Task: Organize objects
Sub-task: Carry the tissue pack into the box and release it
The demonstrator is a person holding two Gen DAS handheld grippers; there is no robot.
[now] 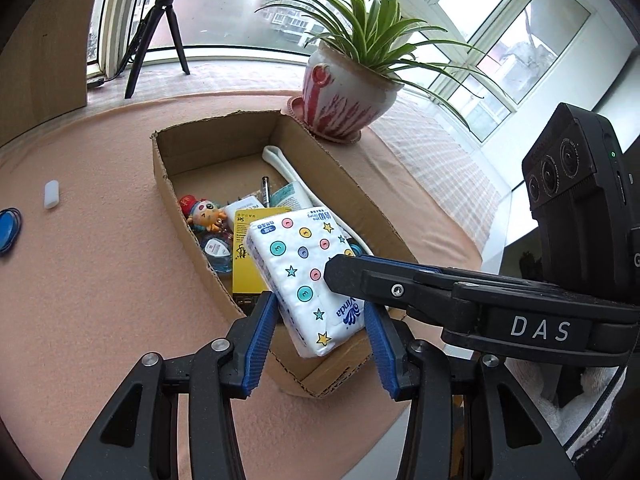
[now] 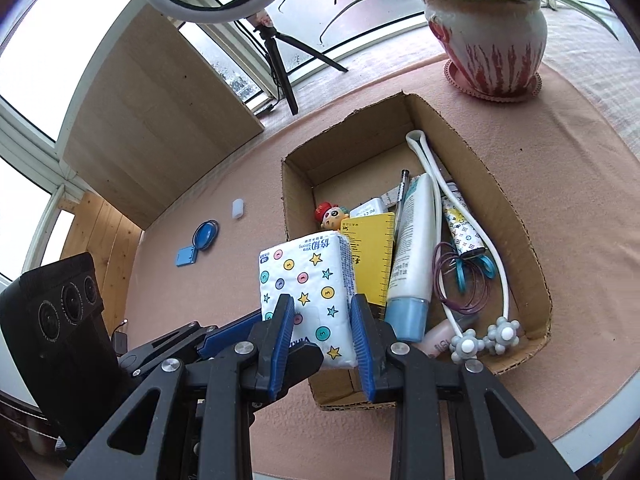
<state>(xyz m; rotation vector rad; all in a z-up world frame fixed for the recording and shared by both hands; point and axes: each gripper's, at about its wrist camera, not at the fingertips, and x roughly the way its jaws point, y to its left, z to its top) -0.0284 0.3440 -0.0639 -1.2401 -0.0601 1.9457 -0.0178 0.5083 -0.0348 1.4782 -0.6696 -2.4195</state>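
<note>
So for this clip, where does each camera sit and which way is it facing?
Left wrist: on the left tongs, facing the cardboard box and window; own blue pads show, with the right tongs crossing in.
Right wrist: on the right tongs, facing the box from its near end; left tongs lower left.
Shared: tissue pack, box, potted plant.

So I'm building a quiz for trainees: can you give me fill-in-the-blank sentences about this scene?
1. The white tissue pack with coloured dots and stars sits between the jaws of ____ grippers.
2. The brown cardboard box rests on a ____ cloth.
3. The round blue lid lies ____ the box.
4. The white and red ceramic pot holds a green ____.

Missing words: both; pink; outside; plant
</note>
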